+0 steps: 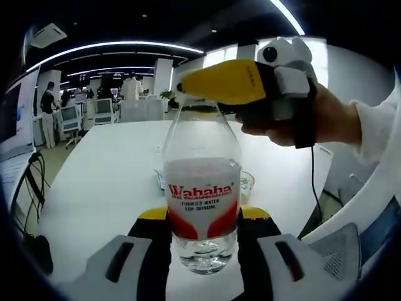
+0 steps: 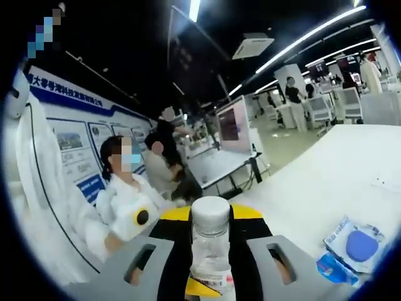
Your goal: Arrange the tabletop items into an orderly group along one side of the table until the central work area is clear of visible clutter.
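While upright, bottle (image 1: 202, 194) between tools.

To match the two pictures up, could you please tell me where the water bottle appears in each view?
Left gripper view: the water bottle stands upright at centre, between the left gripper's jaws, with the right gripper at its top.
Right gripper view: the bottle's white cap sits at bottom centre, between that gripper's jaws.
Shared landmark: the white table.
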### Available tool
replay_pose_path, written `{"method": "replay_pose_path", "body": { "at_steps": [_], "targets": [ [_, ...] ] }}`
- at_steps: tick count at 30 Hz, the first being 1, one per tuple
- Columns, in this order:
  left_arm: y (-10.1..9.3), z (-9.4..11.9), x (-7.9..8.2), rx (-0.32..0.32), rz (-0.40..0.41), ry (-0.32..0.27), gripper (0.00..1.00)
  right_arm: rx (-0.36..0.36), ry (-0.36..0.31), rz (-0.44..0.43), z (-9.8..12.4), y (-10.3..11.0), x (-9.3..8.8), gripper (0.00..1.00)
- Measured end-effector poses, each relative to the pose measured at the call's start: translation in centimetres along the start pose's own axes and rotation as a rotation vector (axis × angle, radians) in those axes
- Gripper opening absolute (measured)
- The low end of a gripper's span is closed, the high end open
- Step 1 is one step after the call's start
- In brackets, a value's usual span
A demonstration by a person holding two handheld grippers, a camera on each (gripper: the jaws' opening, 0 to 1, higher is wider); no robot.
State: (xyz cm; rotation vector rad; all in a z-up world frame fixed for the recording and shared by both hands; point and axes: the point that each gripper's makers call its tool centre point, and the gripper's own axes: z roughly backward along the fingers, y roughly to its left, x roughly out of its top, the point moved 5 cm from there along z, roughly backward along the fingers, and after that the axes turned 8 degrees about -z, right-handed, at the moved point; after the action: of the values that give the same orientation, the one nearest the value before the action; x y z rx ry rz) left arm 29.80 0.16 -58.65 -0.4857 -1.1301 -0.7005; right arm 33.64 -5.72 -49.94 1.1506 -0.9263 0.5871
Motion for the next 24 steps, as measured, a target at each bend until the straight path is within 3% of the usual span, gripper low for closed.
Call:
{"method": "replay_pose_path", "body": {
  "at_steps": [4, 12, 15, 17, 24],
  "targets": [
    [0.3, 0.5, 0.5, 0.004, -0.008, -0.056, 0.42, 0.03, -0.019, 0.015, 0.0, 0.3, 0.5, 0.18],
    [2.3, 2.4, -0.2, 0.068, -0.04, -0.112, 0.88, 0.058, 0.021, 0.12, 0.0, -0.2, 1.0, 0.18],
    [2.5, 3.6, -1.1, 0.058, -0.038, -0.126, 0.92, 0.083, 0.025, 0.139, 0.1, -0.9, 1.4, 0.18],
    [2.2, 4.5, -2.9, 0.049, -0.044, -0.116, 0.93, 0.125, 0.049, 0.194, -0.3, -1.6, 2.4, 0.18],
    [1.8, 4.2, -4.2, 0.064, -0.118, -0.073, 0.93, 0.16, 0.08, 0.225, -0.9, -3.3, 3.7, 0.19]
  ]
}}
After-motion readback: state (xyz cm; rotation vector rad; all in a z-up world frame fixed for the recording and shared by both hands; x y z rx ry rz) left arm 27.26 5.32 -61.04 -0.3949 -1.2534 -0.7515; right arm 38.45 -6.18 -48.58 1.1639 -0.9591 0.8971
